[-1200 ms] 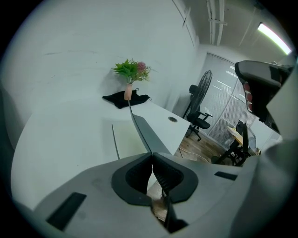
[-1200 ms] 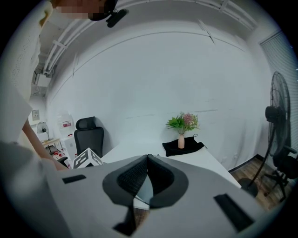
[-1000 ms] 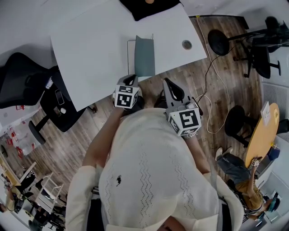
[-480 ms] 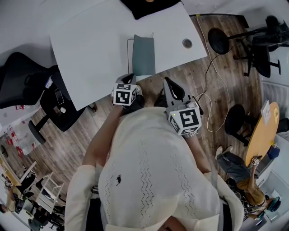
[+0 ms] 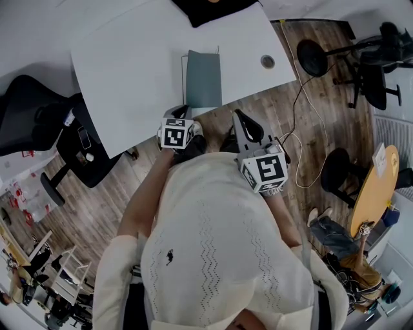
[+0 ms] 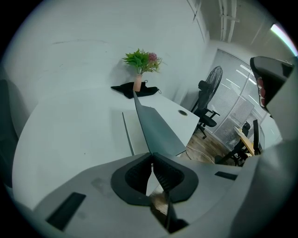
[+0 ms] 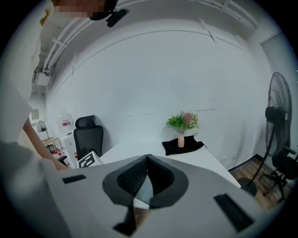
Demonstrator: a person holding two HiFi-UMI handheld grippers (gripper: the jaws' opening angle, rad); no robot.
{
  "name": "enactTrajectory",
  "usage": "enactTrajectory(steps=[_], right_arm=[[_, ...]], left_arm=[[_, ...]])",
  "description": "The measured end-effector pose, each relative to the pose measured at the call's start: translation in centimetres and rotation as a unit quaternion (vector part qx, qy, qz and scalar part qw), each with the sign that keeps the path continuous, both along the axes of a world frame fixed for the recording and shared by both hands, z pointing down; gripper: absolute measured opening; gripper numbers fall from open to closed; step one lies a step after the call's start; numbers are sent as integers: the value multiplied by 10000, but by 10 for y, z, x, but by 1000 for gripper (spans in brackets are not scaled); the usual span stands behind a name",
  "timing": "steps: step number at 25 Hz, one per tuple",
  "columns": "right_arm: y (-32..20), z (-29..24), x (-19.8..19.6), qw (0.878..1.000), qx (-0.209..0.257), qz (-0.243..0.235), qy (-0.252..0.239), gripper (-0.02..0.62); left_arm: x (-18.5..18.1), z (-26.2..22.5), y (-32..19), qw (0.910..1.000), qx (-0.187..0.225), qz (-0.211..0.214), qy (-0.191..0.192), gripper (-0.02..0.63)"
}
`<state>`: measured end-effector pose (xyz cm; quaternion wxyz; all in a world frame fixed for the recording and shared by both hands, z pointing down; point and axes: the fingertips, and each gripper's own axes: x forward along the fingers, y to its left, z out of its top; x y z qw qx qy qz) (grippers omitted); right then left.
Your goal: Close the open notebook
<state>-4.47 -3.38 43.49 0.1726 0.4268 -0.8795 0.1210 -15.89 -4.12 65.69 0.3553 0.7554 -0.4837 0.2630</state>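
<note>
Head view: shows a thin notebook with a grey-green cover [image 5: 204, 78] at 12 o'clock on the white rectangular surface [image 5: 129, 71], near its front edge, with a strip of white page bared along its 9 o'clock side. Places the left gripper [image 5: 185, 111] just at 6 o'clock of it and the right gripper [image 5: 240, 119] beside that, at 3 o'clock.

Left gripper view: shows jaws pressed together with nothing between, and the cover tilted up beyond them.

Right gripper view: shows jaws likewise closed and empty, aimed toward a pink vase of green leaves [image 7: 180, 139].

The thin rectangular notebook [image 5: 204, 78] has a grey-green cover, perhaps teal; the flat tabletop [image 5: 129, 71] is white, the crumpled cloth [image 5: 213, 9] black, the plank floor [image 5: 103, 200] brown wood-grain.
</note>
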Motion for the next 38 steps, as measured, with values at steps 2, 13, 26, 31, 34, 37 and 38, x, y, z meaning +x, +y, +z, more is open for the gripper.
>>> enactTrajectory(steps=[2, 13, 26, 31, 34, 37, 38], right_arm=[[-1, 0, 1, 10000, -5, 12, 6, 2], [-2, 1, 2, 10000, -15, 32, 45, 2], [-5, 4, 3, 9999, -52, 53, 83, 2], [-6, 4, 2, 9999, -61, 63, 115, 2], [-6, 4, 4, 9999, -68, 67, 125, 2], [-7, 5, 4, 9999, -75, 83, 128, 2], [-7, 5, 4, 9998, -78, 85, 131, 2]], left_arm=[[-1, 2, 0, 10000, -32, -12, -4, 20], [-6, 14, 0, 9998, -149, -11, -102, 20], [-10, 31, 1, 9988, -467, -64, -161, 21], [-12, 35, 1, 9984, -541, -102, -152, 23], [-12, 39, 2, 9979, -621, -106, -156, 25], [-12, 41, 2, 9976, -668, -87, -157, 28], [-12, 42, 1, 9976, -664, -84, -156, 28]])
